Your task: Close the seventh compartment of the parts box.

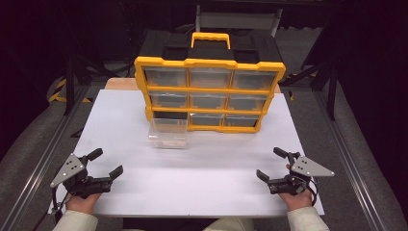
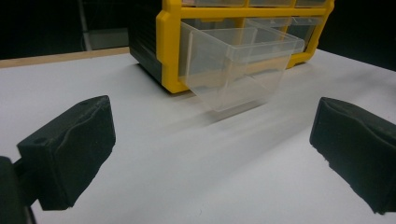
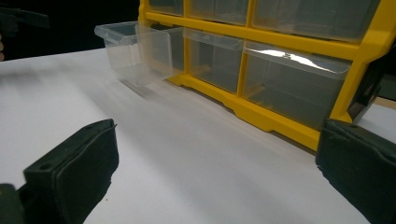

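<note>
A yellow and black organiser (image 1: pixel 210 82) is standing upright at the far middle of the white table (image 1: pixel 202 168), its three-by-three face of clear drawers looking toward the person and its long axis running left to right. The clear drawer (image 1: pixel 168 133) from the bottom left slot is sticking out toward the person, its front tipping down onto the table. The left gripper (image 1: pixel 107 163) and the right gripper (image 1: pixel 269 163) are sitting near the table's near corners, well apart from the organiser, each with jaws spread wide and holding nothing.
</note>
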